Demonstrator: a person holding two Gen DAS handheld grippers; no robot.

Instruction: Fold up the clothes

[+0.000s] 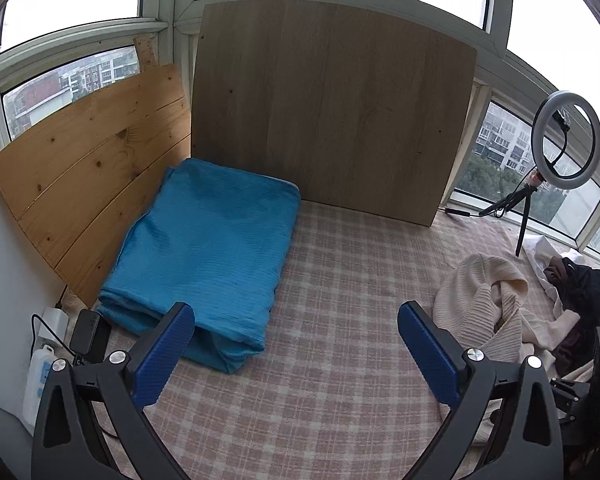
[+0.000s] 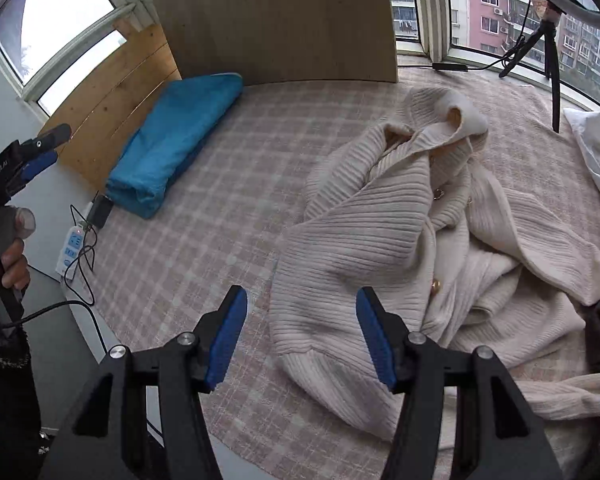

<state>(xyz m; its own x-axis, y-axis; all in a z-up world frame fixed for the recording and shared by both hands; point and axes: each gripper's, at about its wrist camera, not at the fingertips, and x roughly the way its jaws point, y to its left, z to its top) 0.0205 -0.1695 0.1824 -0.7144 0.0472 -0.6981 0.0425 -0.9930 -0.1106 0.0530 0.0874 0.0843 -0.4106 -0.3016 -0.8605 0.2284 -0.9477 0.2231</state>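
Note:
A crumpled cream ribbed cardigan (image 2: 380, 220) with gold buttons lies on the checked pink cover (image 2: 204, 216). My right gripper (image 2: 302, 300) hovers over its near hem, jaws open, and the pads do not press the knit. A folded blue garment (image 1: 208, 248) rests at the back left against the boards. My left gripper (image 1: 296, 316) stands wide open over bare cover just in front of it, holding nothing. In the left wrist view the cardigan (image 1: 480, 300) sits to the right. The right wrist view shows the left gripper (image 2: 40, 152) at the left edge, held by a hand (image 2: 12, 264).
Two wooden boards (image 1: 332, 112) lean against the windows behind. A ring light on a tripod (image 1: 566, 140) stands at the back right. Dark clothes (image 1: 584, 284) and a white garment (image 2: 592, 140) lie beyond the cardigan. A power strip with cables (image 2: 72, 248) sits at the left edge.

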